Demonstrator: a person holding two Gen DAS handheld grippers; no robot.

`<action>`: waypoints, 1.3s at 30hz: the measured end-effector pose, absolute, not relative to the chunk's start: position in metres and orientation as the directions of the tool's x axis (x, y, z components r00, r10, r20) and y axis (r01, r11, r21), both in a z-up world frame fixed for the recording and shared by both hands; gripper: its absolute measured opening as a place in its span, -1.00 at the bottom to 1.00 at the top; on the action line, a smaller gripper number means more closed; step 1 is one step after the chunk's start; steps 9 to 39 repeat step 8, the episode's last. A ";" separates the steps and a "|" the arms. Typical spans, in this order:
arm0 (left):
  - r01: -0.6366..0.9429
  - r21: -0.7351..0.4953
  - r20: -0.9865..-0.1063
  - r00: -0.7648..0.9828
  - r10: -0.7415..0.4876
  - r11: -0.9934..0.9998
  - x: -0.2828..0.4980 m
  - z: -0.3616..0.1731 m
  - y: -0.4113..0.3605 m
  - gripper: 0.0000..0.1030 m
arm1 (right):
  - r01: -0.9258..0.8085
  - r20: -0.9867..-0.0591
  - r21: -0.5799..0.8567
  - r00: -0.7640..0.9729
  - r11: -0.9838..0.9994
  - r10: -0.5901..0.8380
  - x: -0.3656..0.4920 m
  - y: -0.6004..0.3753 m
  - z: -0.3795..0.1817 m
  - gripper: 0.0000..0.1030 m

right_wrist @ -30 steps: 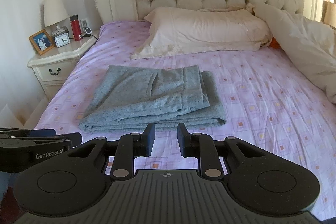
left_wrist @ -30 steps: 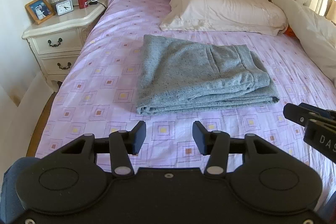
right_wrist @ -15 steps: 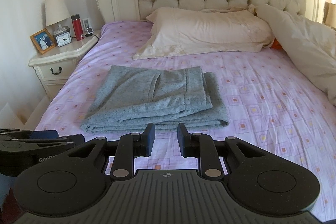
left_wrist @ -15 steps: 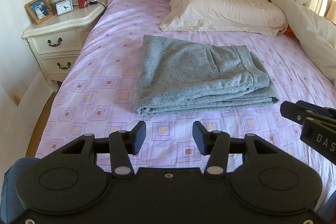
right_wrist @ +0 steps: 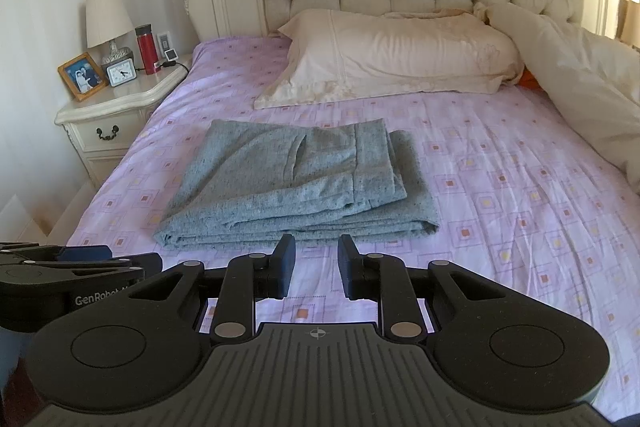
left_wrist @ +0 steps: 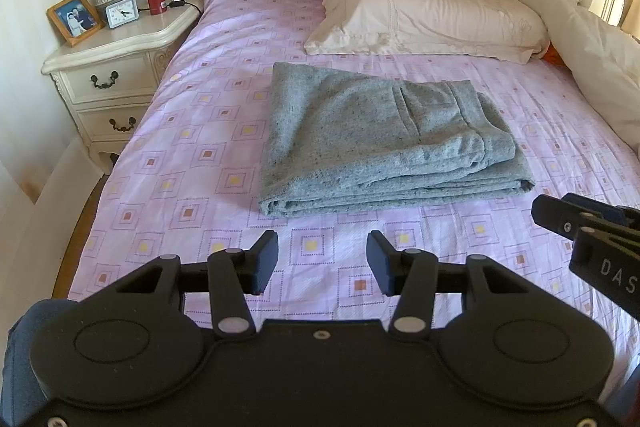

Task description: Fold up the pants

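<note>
Pants [left_wrist: 372,139] lie folded into a flat grey rectangle in the middle of the bed [left_wrist: 168,163], ahead of both tools and a little beyond their fingertips. The long axis of the bundle runs across the views, from left to right, parallel to the headboard; the stacked edges of the layers face the tools.

From left to right: the left gripper [left_wrist: 322,261] hangs over the bare lilac sheet, near the front edge of the bundle, about under its middle. Its jaws stand apart with nothing between them. The right gripper [right_wrist: 317,269] hangs beside it, in front of the right half of the same edge. Its jaws are also apart, with a narrower gap, and they hold nothing. In its own view the right one looks a bit closer to the cloth edge than the left one does, so I judge it is the nearer hand, but the difference is small.

Count: one pair of pants, two grippers, one pillow [left_wrist: 420,15], one crumpled duvet [left_wrist: 600,67] at the right side. On the nightstand [left_wrist: 108,67] at the left stand one lamp, one photo frame, one clock and one red bottle.

The folding seems finished or almost so.
</note>
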State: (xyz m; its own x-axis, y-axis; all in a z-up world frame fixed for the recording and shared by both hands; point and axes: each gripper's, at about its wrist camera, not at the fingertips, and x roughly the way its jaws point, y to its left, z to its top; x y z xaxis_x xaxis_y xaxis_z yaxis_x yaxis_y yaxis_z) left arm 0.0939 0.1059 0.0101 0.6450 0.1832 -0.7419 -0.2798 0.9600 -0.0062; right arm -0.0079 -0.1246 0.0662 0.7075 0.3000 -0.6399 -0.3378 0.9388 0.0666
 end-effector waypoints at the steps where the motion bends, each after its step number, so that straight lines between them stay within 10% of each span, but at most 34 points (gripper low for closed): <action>1: -0.279 -0.006 -0.742 0.644 0.183 0.960 0.094 0.010 0.106 0.09 | -0.338 -0.640 0.066 0.707 0.939 0.300 -0.008 -0.125 0.066 -0.56; 39: -0.270 0.002 -0.743 0.644 0.182 0.963 0.094 0.009 0.106 0.09 | -0.339 -0.646 0.068 0.702 0.938 0.301 -0.007 -0.124 0.064 -0.56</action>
